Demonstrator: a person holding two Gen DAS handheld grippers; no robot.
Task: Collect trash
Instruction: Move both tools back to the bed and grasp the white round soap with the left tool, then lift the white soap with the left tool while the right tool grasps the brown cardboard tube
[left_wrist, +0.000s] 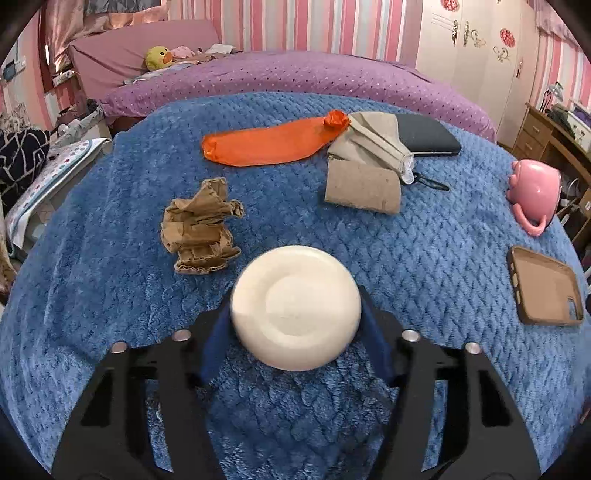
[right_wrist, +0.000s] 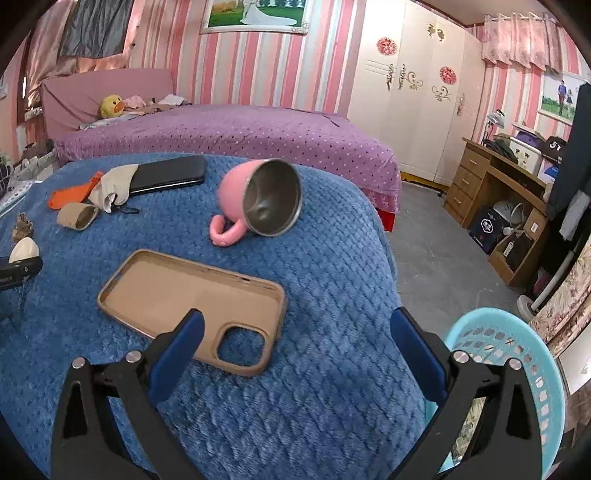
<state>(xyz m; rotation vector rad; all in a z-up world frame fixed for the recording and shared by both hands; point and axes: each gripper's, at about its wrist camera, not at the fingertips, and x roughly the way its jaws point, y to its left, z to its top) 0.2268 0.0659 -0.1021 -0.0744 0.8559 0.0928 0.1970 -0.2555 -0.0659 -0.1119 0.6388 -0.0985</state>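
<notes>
1. As my left tool (left_wrist: 295, 314) flanks the white round piece (left_wrist: 295, 306), its blue pads sit at the piece's two sides; they look to be pressing on it, so I count it grasped, the piece low over the blue blanket (left_wrist: 406, 277).
2. My right tool (right_wrist: 295, 343) stands released, nothing between its pads, above the blanket near the tan phone case (right_wrist: 192, 302); the turquoise basket (right_wrist: 535, 369) sits just to its right, beyond the blanket's edge.
3. The basket lies on my right side, so I judge the white piece must cross rightward to reach it.
4. The piece is smooth, cream, disc-like, with a faint ring on its face.
5. Just beyond it, to the left, lies crumpled brown paper (left_wrist: 201, 229).
6. Farther off, a cardboard tube (left_wrist: 364, 186) lies on its side, its long axis crosswise.
7. Farthest, an orange strip (left_wrist: 273, 142) stretches crosswise beside a beige cloth (left_wrist: 369, 140).
</notes>
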